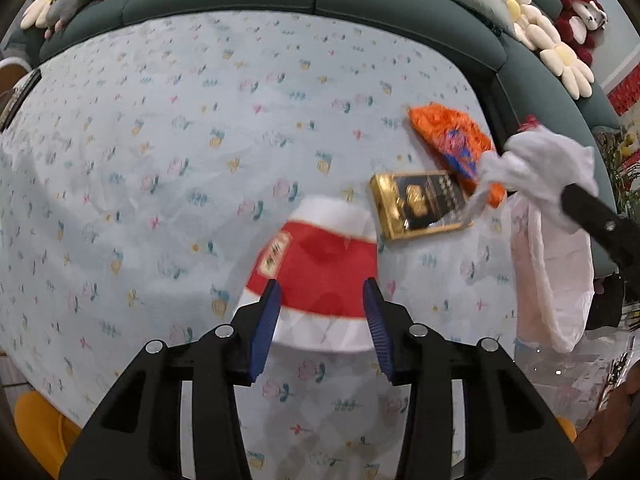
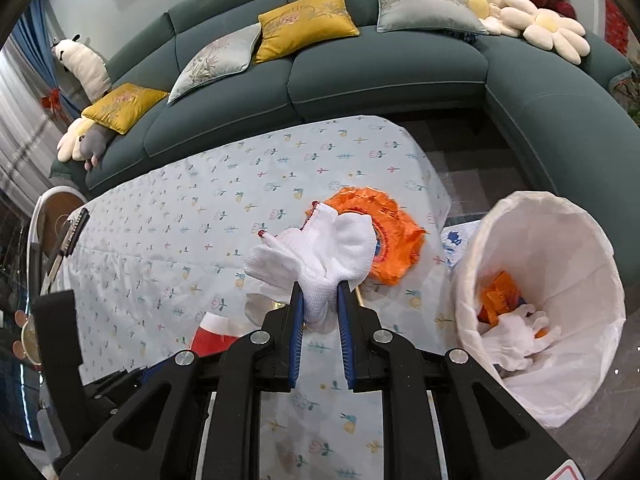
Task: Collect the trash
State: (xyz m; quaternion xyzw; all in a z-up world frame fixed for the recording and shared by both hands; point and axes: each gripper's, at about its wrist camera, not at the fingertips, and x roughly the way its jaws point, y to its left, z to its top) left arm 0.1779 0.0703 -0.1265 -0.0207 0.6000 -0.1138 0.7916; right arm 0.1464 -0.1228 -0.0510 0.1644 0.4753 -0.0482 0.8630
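Our right gripper (image 2: 319, 300) grips a white glove (image 2: 320, 256) mid-frame; our left gripper (image 1: 322, 312) straddles a red cup (image 1: 316, 268), fingers spread.

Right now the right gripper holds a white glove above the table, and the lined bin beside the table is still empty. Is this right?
Not quite. The right gripper does hold the white glove, but the bin is not empty: the right wrist view shows orange scraps and another white glove inside.

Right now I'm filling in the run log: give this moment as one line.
left gripper: open around red paper cup | right gripper: shut on white glove | lined bin: holds trash | orange wrapper: on table
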